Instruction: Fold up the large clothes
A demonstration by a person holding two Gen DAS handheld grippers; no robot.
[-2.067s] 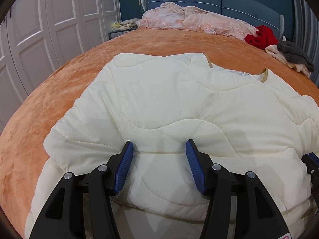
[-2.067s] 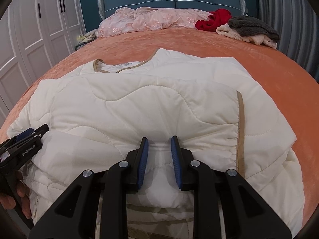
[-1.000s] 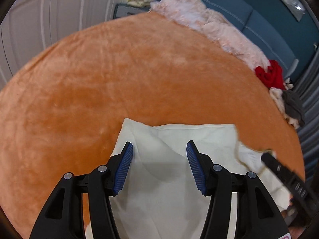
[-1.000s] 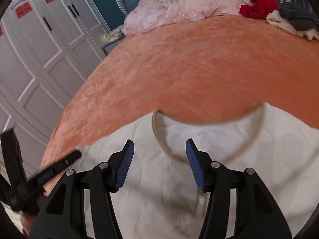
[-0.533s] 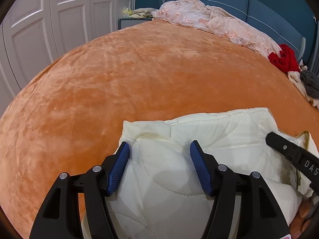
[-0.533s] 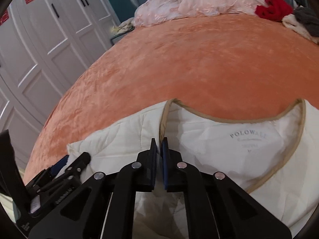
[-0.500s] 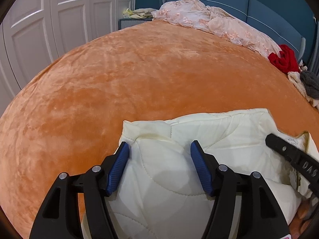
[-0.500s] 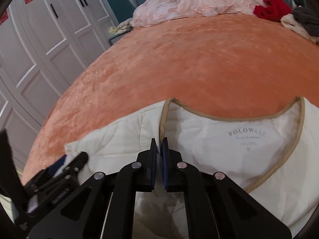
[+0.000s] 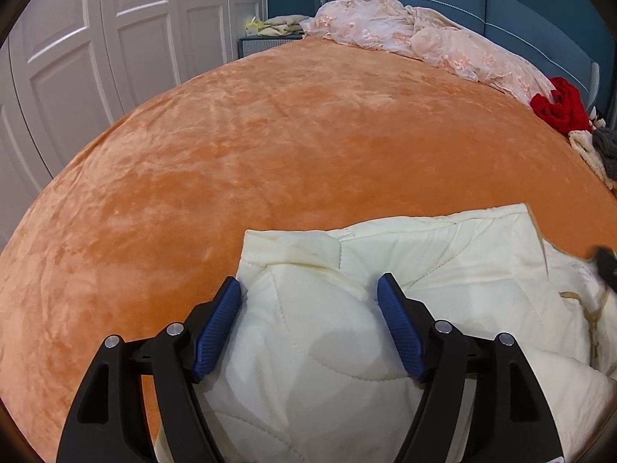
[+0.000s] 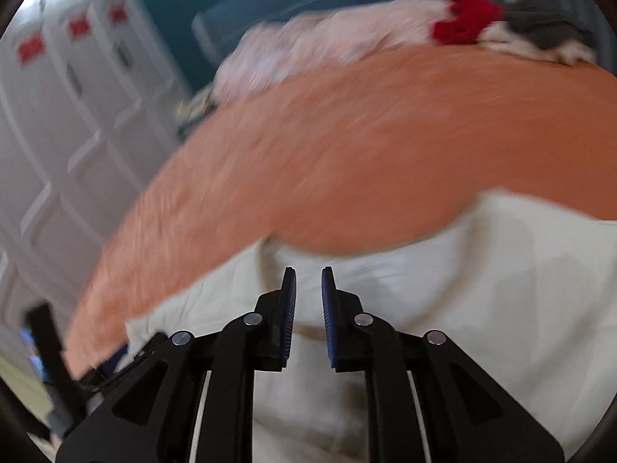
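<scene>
Item: cream quilted jacket point(image 9: 405, 270), folded, on bed point(image 9: 270, 146); directly beneath left hand-held gripper point(image 9: 308, 312) (jaws opening, astride its corner); right hand-held gripper point(image 10: 308, 297) parting, empty.

An orange plush bedspread point(image 9: 270, 146) covers the bed, with a rumpled pink lace cover point(image 9: 424, 44) heaped along the blue padded headboard point(image 9: 540, 27). Near its end lie a red garment point(image 9: 561, 106) and, beside it, a grey knit point(image 10: 547, 27) on something cream and fluffy. White panelled wardrobe doors point(image 9: 115, 46) line the wall, and a small stand point(image 9: 262, 44) by them holds pale cloths.
</scene>
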